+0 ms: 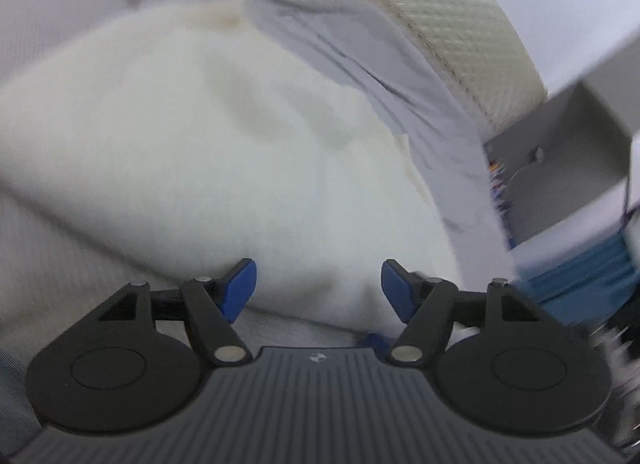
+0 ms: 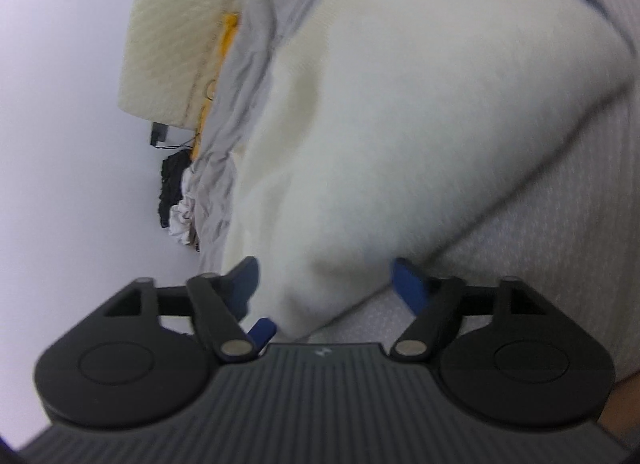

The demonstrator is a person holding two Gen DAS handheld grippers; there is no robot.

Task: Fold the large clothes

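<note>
A thick white fleecy garment (image 1: 224, 144) lies folded on a pale grey bedsheet (image 1: 60, 256). In the left wrist view my left gripper (image 1: 318, 290) stands open at its near folded edge, blue pads apart, and the cloth lies just beyond them. In the right wrist view the same white garment (image 2: 400, 124) tapers to a corner right in front of my right gripper (image 2: 330, 286). That gripper is open, its blue fingers (image 2: 408, 284) either side of the corner without pressing on it. The view is blurred.
A cream textured mattress edge or headboard (image 1: 460, 32) runs behind the sheet. Rumpled grey and white cloth and a black item (image 2: 174, 184) lie by the bed's far edge. A grey box (image 1: 568, 168) and blue fabric (image 1: 588, 272) show at the left view's right side.
</note>
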